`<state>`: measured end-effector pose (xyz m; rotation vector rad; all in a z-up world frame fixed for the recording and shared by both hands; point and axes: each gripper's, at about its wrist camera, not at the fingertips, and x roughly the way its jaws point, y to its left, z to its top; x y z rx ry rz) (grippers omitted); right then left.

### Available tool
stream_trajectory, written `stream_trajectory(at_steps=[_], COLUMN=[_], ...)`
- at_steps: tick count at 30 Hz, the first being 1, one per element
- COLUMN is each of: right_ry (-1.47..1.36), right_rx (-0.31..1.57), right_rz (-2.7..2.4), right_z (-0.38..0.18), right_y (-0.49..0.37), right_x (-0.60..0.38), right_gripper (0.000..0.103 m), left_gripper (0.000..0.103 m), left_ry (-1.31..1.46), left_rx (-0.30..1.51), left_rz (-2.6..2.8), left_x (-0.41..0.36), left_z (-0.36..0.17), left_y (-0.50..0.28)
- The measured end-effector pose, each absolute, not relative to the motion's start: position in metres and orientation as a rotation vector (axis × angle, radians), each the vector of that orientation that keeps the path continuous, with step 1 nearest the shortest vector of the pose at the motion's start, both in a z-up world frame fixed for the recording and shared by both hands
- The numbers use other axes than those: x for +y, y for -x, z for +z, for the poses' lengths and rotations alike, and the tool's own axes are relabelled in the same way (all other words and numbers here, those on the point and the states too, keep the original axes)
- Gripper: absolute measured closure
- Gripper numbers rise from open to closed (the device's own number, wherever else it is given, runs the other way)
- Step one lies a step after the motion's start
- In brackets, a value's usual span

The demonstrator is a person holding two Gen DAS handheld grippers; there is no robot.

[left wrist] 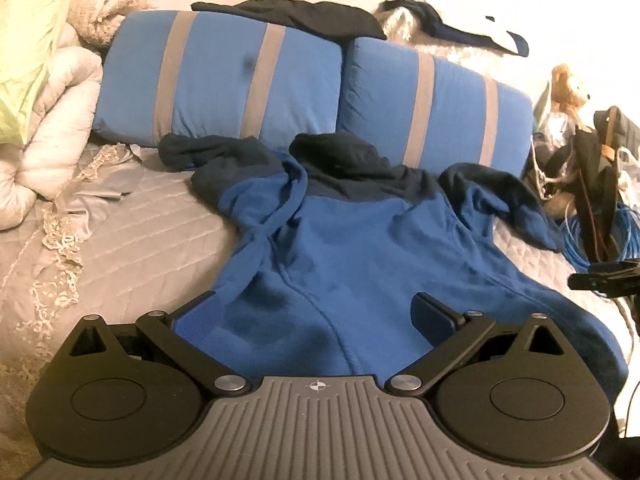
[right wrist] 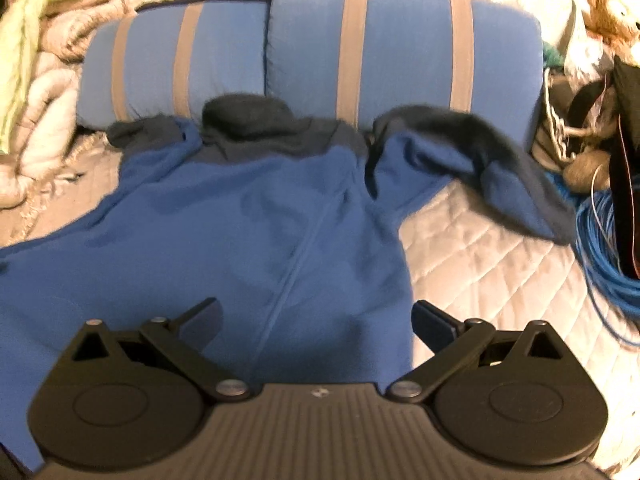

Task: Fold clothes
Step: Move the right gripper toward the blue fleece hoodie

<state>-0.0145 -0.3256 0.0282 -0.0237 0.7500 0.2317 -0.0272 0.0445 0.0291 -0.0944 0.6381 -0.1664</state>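
Note:
A blue hoodie (left wrist: pixel 360 248) with a dark navy hood and cuffs lies spread on the bed, hood toward the pillows. It also shows in the right wrist view (right wrist: pixel 224 232). Its right sleeve (right wrist: pixel 480 160) is bent outward over the quilt. My left gripper (left wrist: pixel 316 312) is open and empty, hovering over the hoodie's lower body. My right gripper (right wrist: pixel 316 316) is open and empty over the hoodie's lower right edge; its tip also shows at the right edge of the left wrist view (left wrist: pixel 600 280).
Two blue pillows with grey stripes (left wrist: pixel 224 80) (left wrist: pixel 436 108) lie behind the hoodie. A grey quilted bedspread (right wrist: pixel 480 264) covers the bed. Bunched pale bedding (left wrist: pixel 52 120) sits at left. Coiled blue cable (right wrist: pixel 608 248), bags and a teddy bear (left wrist: pixel 566 88) crowd the right. Dark clothes (left wrist: pixel 304 16) lie behind the pillows.

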Motion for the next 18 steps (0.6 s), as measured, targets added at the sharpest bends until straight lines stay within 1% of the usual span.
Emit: stream_trajectory(at_steps=[6, 8, 12, 15, 18], right_ry=[0.044, 0.047, 0.059, 0.034, 0.010], right_rx=[0.712, 0.697, 0.632, 0.646, 0.662], right_rz=[0.284, 0.294, 0.341, 0.377, 0.377], right_z=[0.035, 0.037, 0.041, 0.043, 0.045], right_y=[0.025, 0.030, 0.042, 0.045, 0.048], right_x=[-0.341, -0.345, -0.354, -0.362, -0.372], right_gripper=[0.000, 0.000, 0.000, 0.000, 0.000], left_gripper=[0.000, 0.000, 0.000, 0.000, 0.000], left_ry=[0.153, 0.143, 0.128, 0.153, 0.092], left_rx=[0.623, 0.601, 0.612, 0.606, 0.594], left_rz=[-0.166, -0.114, -0.107, -0.138, -0.132], left_x=[0.065, 0.070, 0.079, 0.091, 0.098], left_z=[0.032, 0.035, 0.038, 0.037, 0.038], left_y=[0.030, 0.032, 0.034, 0.037, 0.043])
